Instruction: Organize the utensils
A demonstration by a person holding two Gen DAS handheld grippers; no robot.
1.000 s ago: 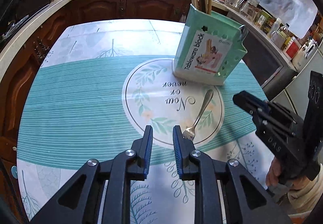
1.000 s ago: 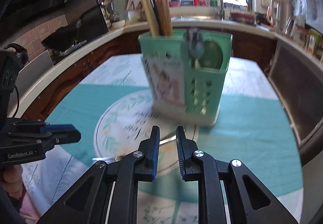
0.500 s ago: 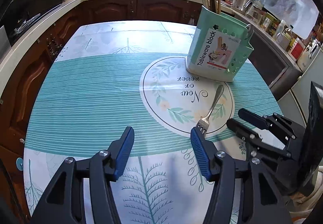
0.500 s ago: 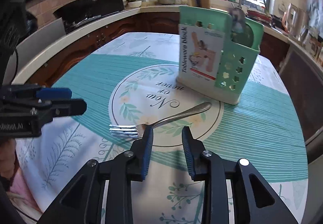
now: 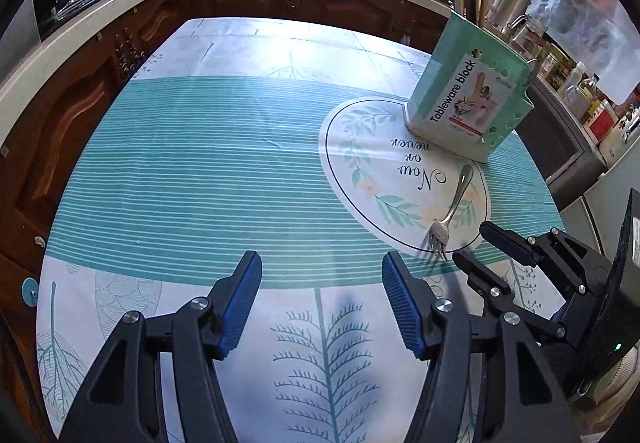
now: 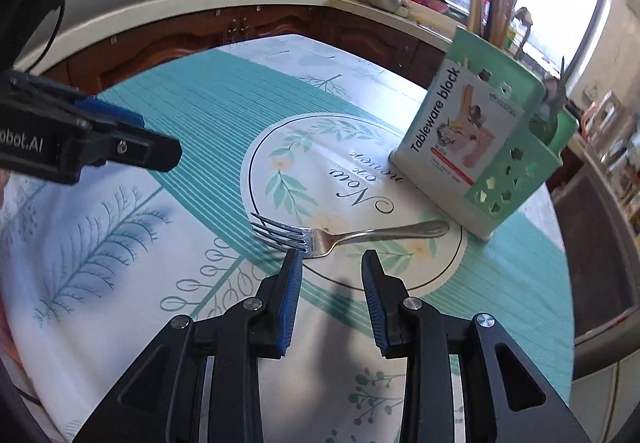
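Observation:
A steel fork lies flat on the white circle of the tablecloth, tines toward me, handle toward the green tableware block. My right gripper is open just short of the fork's neck, with nothing between its pads. In the left wrist view, the fork lies to the right, and the right gripper hovers at its tines. My left gripper hangs over bare cloth left of the fork, its jaws opening and empty. The block holds chopsticks and spoons.
The round table carries a teal striped cloth. Dark wooden cabinets and a pale counter curve around its far side. A kettle, bottles and jars crowd the counter at the right, behind the block.
Both grippers went from nearly shut to open. The left drew back from the fork toward the left. The right rolled and came down close to the fork's neck.

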